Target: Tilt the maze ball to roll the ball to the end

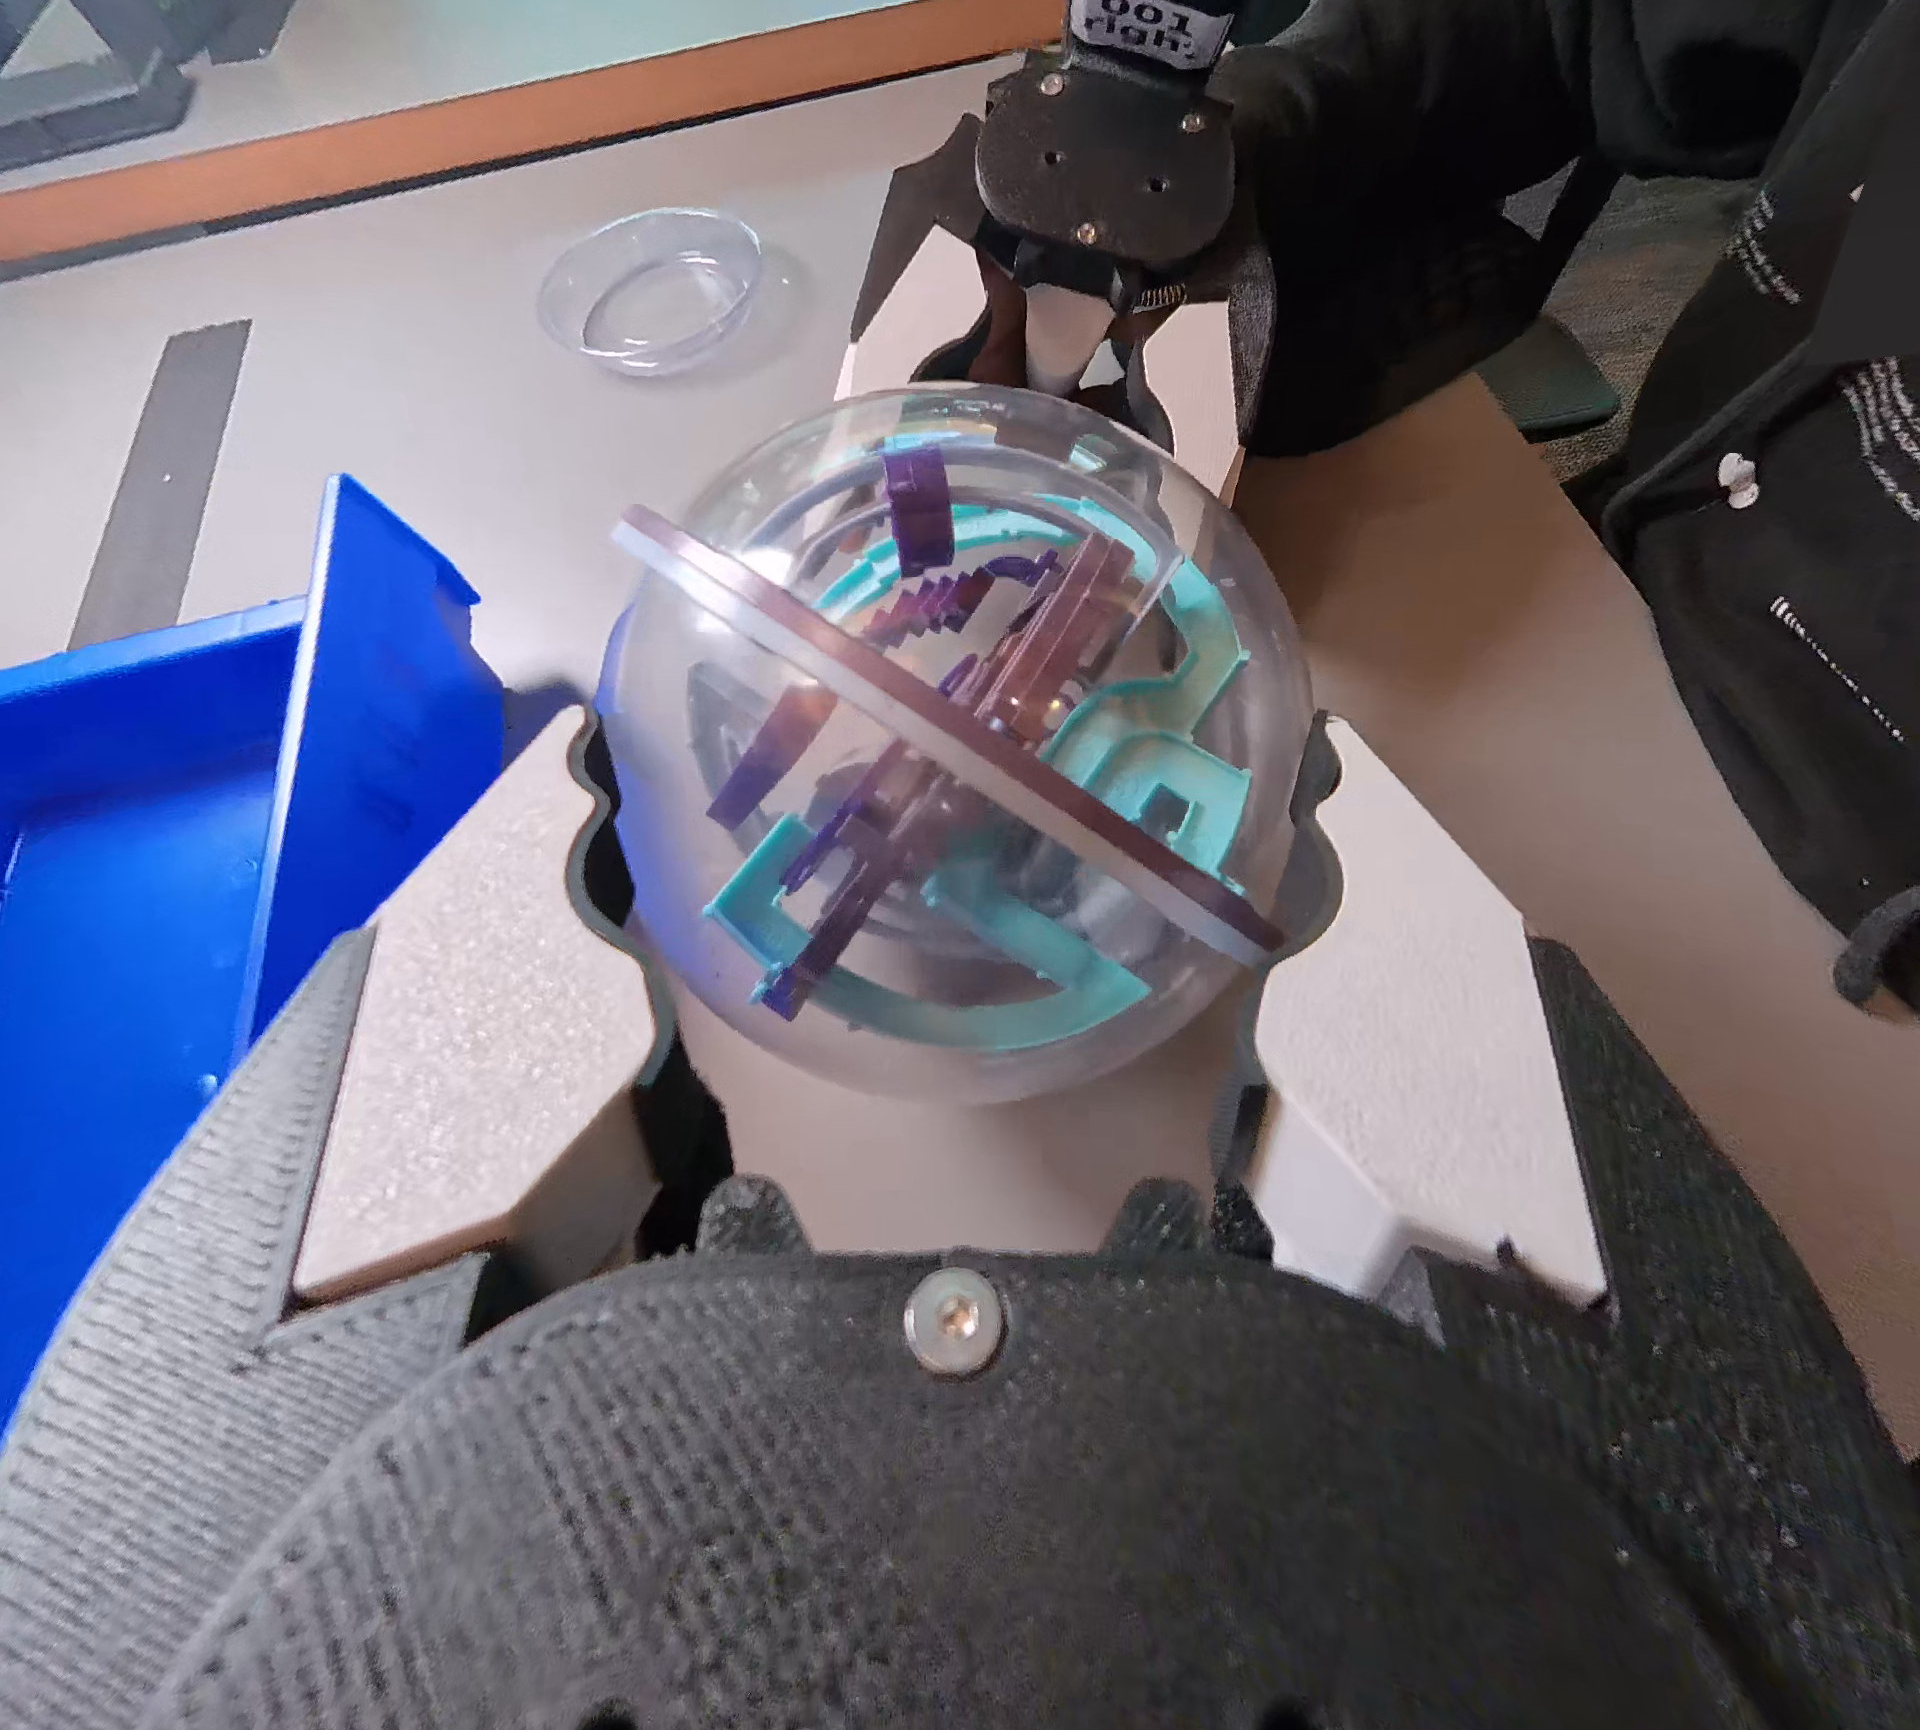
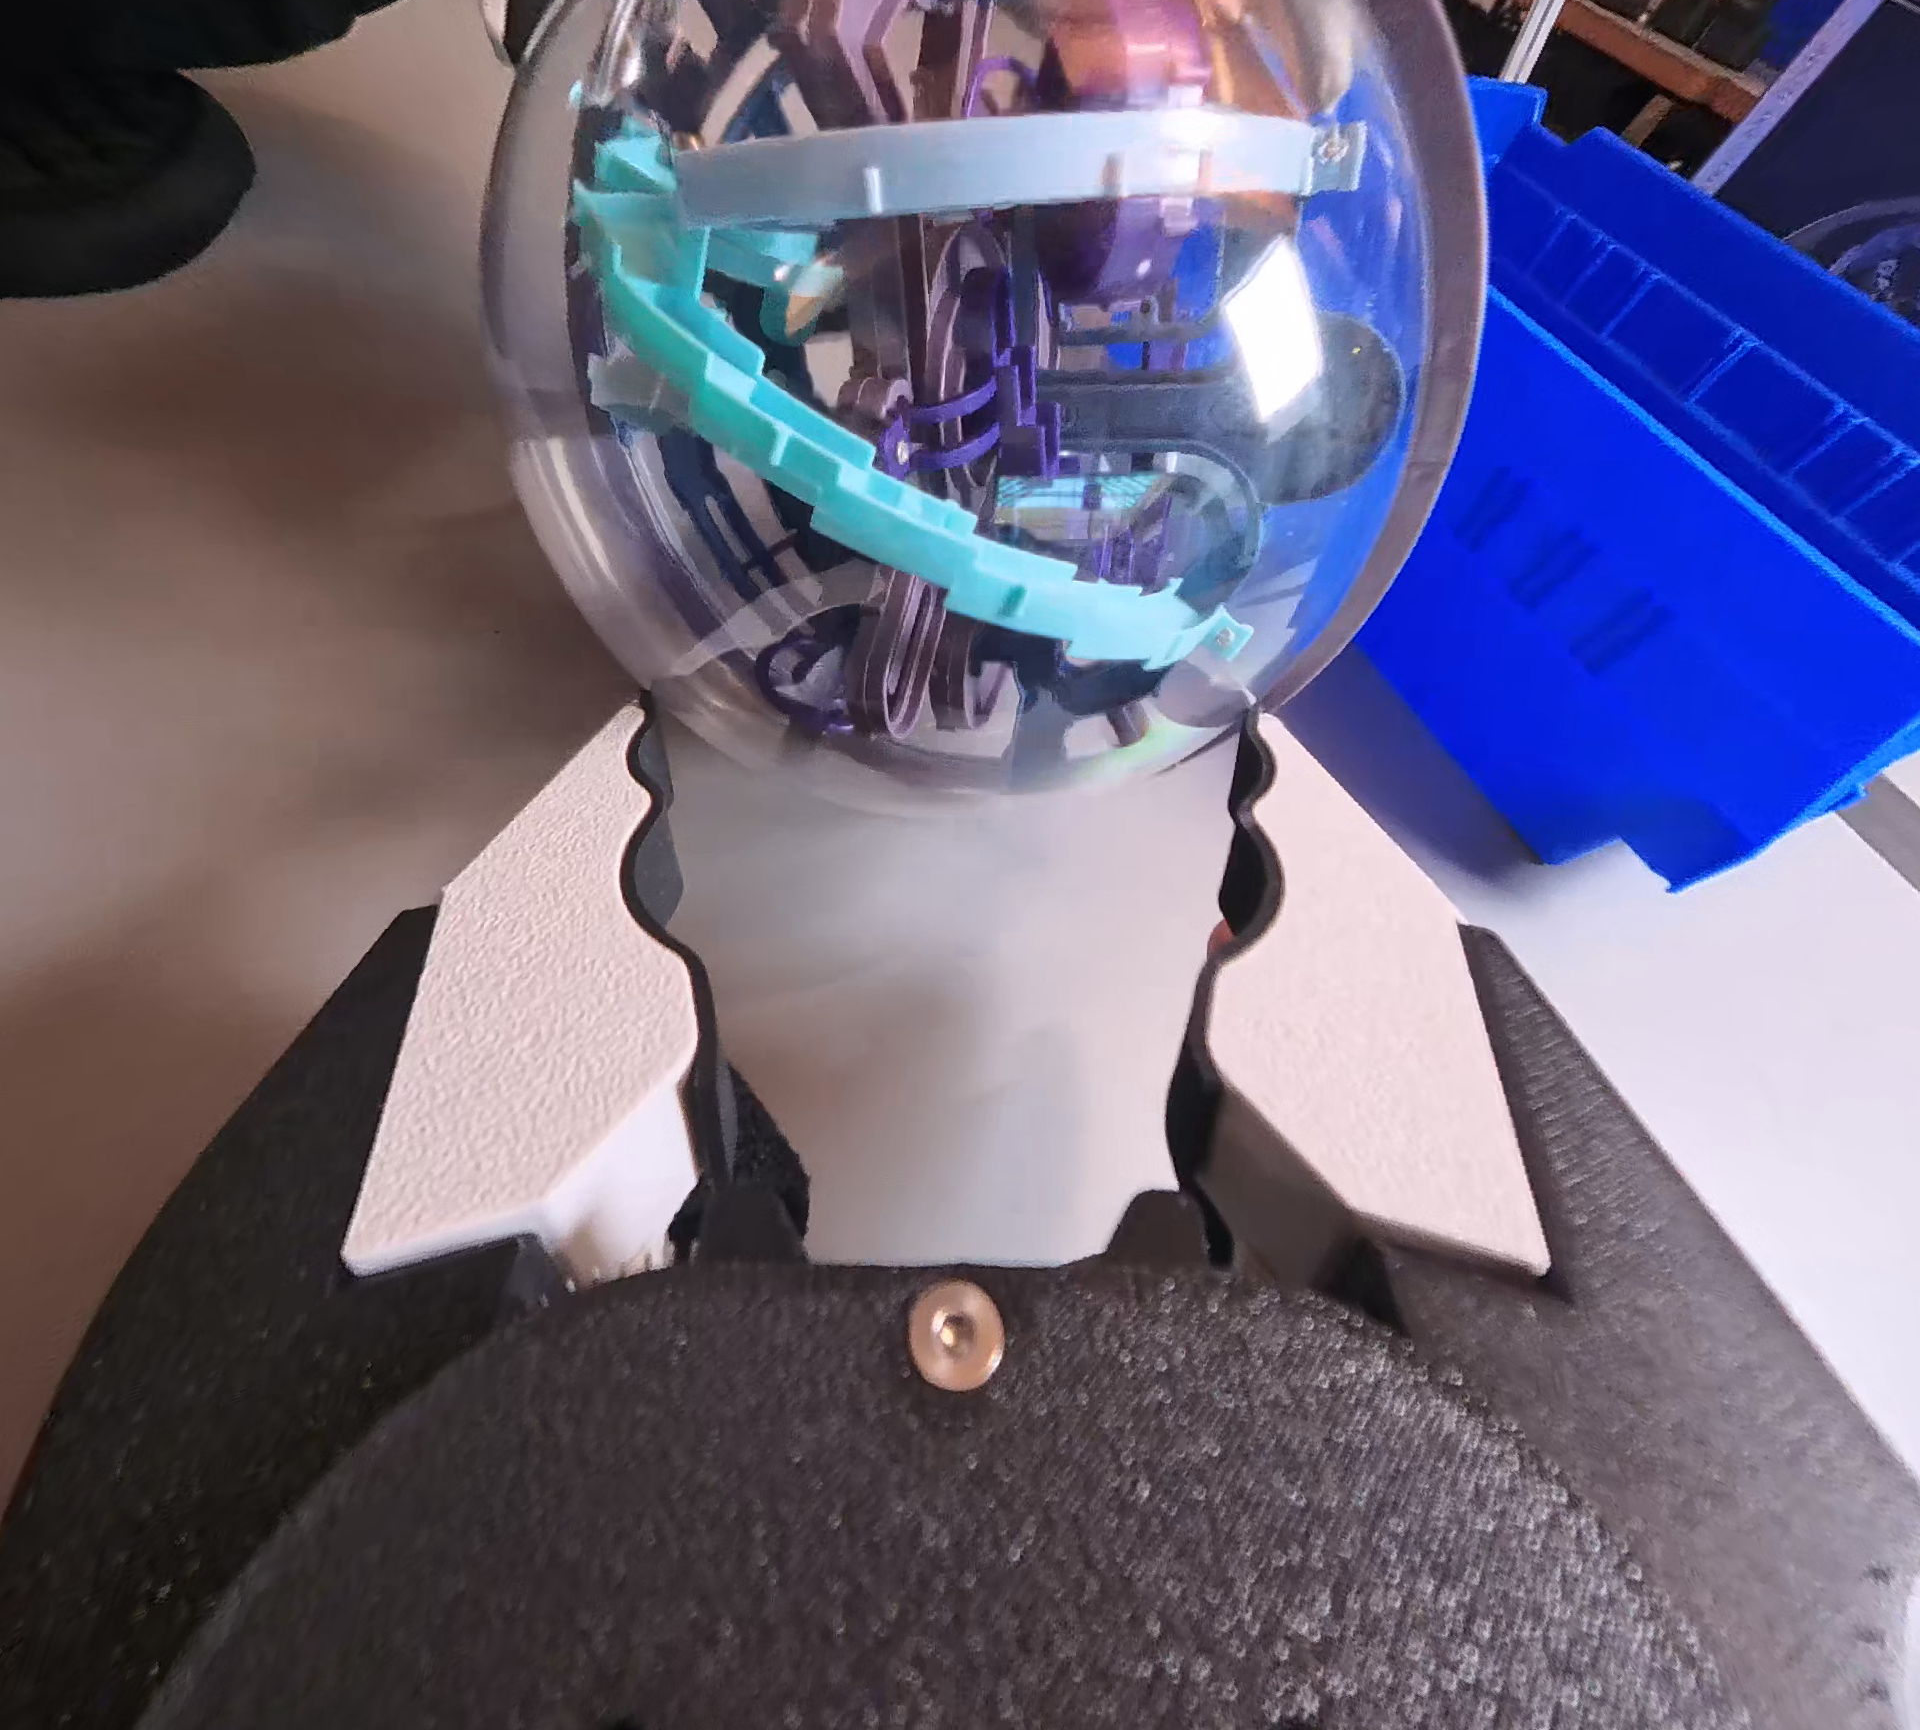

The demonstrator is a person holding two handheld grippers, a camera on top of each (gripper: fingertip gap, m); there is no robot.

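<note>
The transparent plastic maze ball with teal and purple inner tracks (image 1: 951, 745) is sitting at the centre of the left wrist view, between the two grippers, over the pale tabletop (image 1: 416, 392). The left gripper (image 1: 951, 807) is pinching it from both sides, the wavy finger edges pressing the shell. The right gripper (image 2: 951, 724) is meeting the sphere from the opposite side; its fingertips are lying against the lower shell in the right wrist view, jaws spread wide, though a firm clamp cannot be confirmed.

Progress: the sphere is secured for tilting. A small shiny bead near the centre of the left wrist view may be the rolling ball, but this cannot be confirmed, so completion cannot be judged. Rolling to the end appears to be outstanding.

Count: one maze ball, two grippers, one blue plastic bin (image 1: 187, 797) at the left edge, and one clear shallow round dish (image 1: 652, 290) in the upper centre-left.
</note>
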